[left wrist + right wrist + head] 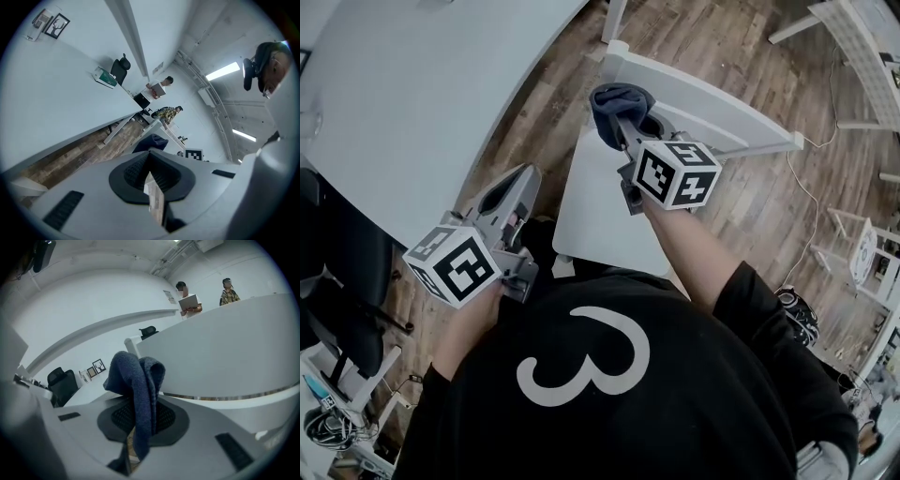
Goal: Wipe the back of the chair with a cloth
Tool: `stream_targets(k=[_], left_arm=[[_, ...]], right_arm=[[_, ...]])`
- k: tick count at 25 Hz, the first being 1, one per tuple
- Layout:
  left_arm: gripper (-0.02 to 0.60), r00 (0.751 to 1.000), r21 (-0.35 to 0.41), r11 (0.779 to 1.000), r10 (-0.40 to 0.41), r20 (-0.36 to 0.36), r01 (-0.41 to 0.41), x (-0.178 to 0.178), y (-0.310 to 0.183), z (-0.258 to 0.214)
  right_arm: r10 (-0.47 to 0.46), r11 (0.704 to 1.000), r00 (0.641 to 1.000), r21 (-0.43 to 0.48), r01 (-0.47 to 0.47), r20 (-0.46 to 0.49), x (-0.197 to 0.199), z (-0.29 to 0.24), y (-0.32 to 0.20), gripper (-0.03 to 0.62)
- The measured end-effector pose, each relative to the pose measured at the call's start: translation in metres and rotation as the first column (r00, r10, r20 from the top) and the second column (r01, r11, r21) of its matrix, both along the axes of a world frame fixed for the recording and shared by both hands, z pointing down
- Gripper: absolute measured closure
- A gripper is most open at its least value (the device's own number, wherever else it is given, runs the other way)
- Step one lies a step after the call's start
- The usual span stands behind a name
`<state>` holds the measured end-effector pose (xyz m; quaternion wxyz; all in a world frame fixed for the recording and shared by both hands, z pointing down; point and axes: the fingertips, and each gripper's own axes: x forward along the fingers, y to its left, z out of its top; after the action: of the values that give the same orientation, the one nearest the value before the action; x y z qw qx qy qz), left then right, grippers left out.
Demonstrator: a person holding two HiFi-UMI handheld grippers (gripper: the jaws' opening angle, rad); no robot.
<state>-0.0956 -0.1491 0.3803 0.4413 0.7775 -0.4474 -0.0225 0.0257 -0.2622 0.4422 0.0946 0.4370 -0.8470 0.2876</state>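
Navy cloth (617, 101), bunched, is clamped between the right gripper (623, 131) jaws at the top edge of the white chair (602, 220) back (722, 105); contact unclear. Left gripper (516, 186) is off the seat's left edge, jaws together, empty. Risk: only a fold is pinched, so drag along the back could pull it free. No containers seen.
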Motion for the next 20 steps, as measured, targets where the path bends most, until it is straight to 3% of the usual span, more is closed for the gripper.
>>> stream_targets(k=[10, 20], left_arm=[[0.568, 0.999, -0.002, 0.999, 0.033, 0.015, -0.033, -0.005, 0.009, -0.002], [0.568, 0.997, 0.007, 0.997, 0.08, 0.013, -0.08, 0.001, 0.011, -0.004]], right_arm=[[0.113, 0.993, 0.993, -0.011, -0.113, -0.038, 0.01, 0.017, -0.023, 0.543], [0.152, 0.988, 0.987, -0.01, -0.153, -0.044, 0.012, 0.019, -0.025, 0.543]])
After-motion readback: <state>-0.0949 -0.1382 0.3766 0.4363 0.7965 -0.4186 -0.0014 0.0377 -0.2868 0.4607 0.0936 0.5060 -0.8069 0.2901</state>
